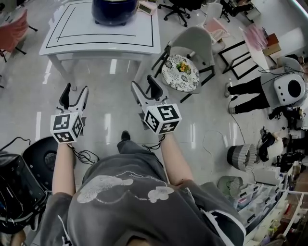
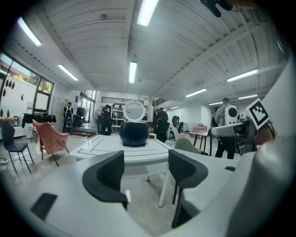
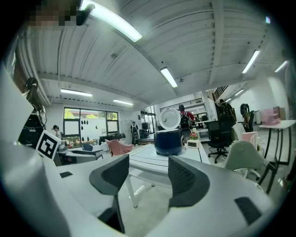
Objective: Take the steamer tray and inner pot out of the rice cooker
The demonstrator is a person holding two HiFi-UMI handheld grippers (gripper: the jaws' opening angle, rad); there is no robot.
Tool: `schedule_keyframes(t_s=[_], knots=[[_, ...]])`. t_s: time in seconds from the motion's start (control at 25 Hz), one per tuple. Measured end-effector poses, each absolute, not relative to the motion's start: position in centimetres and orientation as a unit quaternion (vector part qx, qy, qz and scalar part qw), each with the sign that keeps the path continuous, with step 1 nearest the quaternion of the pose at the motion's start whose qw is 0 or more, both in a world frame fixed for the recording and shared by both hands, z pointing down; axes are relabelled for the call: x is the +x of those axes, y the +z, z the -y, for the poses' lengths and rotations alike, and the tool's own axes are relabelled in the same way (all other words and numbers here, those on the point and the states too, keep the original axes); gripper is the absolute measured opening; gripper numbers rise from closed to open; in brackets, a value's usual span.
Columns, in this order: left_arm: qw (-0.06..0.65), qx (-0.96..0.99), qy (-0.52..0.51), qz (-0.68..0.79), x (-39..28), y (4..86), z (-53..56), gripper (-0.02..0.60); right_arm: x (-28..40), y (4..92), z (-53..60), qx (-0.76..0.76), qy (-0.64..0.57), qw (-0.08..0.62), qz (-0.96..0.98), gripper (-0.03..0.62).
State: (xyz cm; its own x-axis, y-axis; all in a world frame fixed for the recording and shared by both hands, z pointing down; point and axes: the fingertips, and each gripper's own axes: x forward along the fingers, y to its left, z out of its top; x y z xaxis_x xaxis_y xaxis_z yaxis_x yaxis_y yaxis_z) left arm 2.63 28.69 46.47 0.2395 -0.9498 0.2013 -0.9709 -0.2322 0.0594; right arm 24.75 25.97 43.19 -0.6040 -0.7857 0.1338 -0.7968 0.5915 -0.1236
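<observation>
A dark blue rice cooker stands at the far side of a white table ahead of me, cut off by the top edge of the head view. In both gripper views the rice cooker has its white lid raised; its inside is hidden. My left gripper is open and empty, held over the floor well short of the table. Beside it, my right gripper is also open with nothing between its jaws. Steamer tray and inner pot are not visible.
A grey chair with a patterned cushion stands at the table's right corner. A black round device and a dark crate sit on the floor at my left. A person stands at the right. A pink chair is far left.
</observation>
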Motion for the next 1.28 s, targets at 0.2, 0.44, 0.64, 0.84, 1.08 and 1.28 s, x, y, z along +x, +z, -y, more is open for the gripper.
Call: schedule_keyframes(t_s=[0.2, 0.44, 0.64, 0.84, 1.08, 1.28], knots=[[0.099, 0.767, 0.054, 0.632, 2.6, 46.5, -23.5, 0.359, 25.7, 42.5, -19.5, 0.426, 0.088, 0.037, 0.900, 0.307], [0.098, 0.749, 0.053, 0.653, 3.3, 46.1, -19.5, 0.388, 27.2, 43.0, -14.3, 0.406, 0.102, 0.036, 0.907, 0.313], [0.084, 0.748, 0.062, 0.655, 4.0, 44.3, -17.0, 0.390, 27.4, 43.3, -11.5, 0.399, 0.113, 0.035, 0.909, 0.313], [0.081, 0.746, 0.060, 0.659, 2.8, 43.7, -13.7, 0.390, 26.1, 43.2, -8.5, 0.390, 0.114, 0.040, 0.913, 0.311], [0.070, 0.759, 0.053, 0.645, 0.7, 43.3, -7.4, 0.390, 23.7, 42.9, -2.7, 0.397, 0.104, 0.042, 0.911, 0.311], [0.047, 0.774, 0.051, 0.629, -2.7, 42.3, 0.3, 0.390, 21.0, 41.6, 4.7, 0.420, 0.088, 0.031, 0.903, 0.311]])
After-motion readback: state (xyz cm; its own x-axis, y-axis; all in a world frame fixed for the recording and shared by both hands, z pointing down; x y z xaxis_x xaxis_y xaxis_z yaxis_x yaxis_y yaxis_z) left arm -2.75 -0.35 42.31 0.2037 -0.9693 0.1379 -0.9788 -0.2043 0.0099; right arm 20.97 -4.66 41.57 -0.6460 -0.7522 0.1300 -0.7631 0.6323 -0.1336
